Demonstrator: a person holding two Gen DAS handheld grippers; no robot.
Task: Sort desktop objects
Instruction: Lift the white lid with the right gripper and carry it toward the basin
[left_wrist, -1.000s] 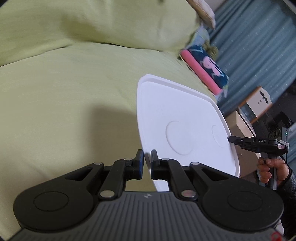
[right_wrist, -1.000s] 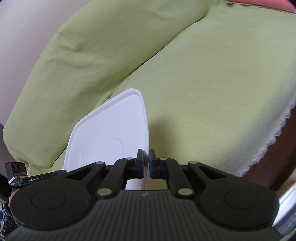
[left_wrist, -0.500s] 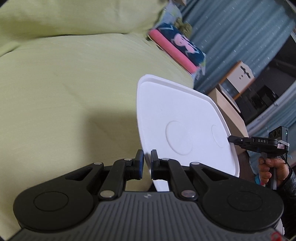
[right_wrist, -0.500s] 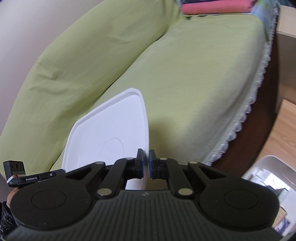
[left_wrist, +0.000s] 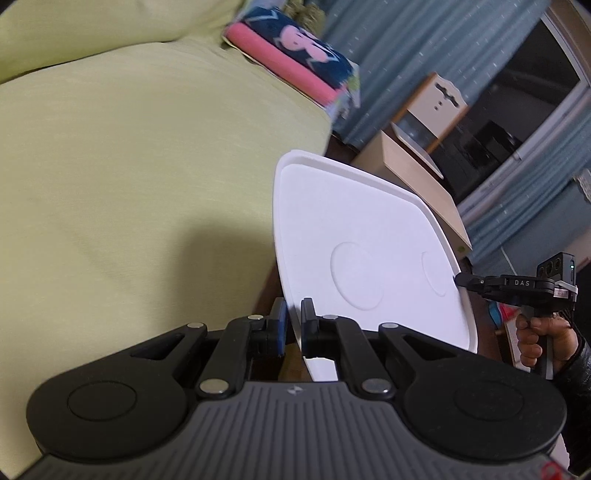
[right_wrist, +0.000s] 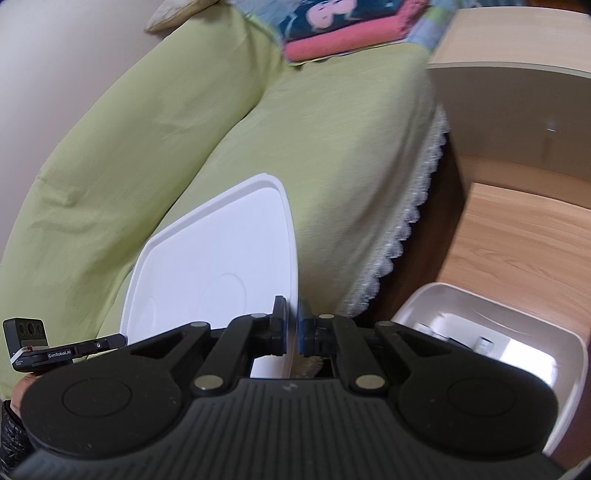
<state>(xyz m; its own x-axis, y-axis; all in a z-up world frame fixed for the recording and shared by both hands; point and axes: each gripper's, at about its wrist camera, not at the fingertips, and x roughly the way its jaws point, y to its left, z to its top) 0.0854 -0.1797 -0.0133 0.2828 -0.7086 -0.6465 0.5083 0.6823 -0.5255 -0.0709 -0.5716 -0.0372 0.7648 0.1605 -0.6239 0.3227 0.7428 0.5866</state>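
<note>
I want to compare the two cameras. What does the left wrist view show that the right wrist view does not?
Only the left wrist view shows the blue curtains and a dark window. Only the right wrist view shows the white bin and the wooden floor. Both show the white lid, held at opposite edges by the left gripper and right gripper, plus the green sofa.

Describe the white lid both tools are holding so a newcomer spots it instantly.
Start at the big green sofa. In front of its seat, a flat white lid is held in the air, the left tool and right tool each clamping an opposite edge. It alone is white, rounded-rectangular, with raised rim and shallow circular imprints.
</note>
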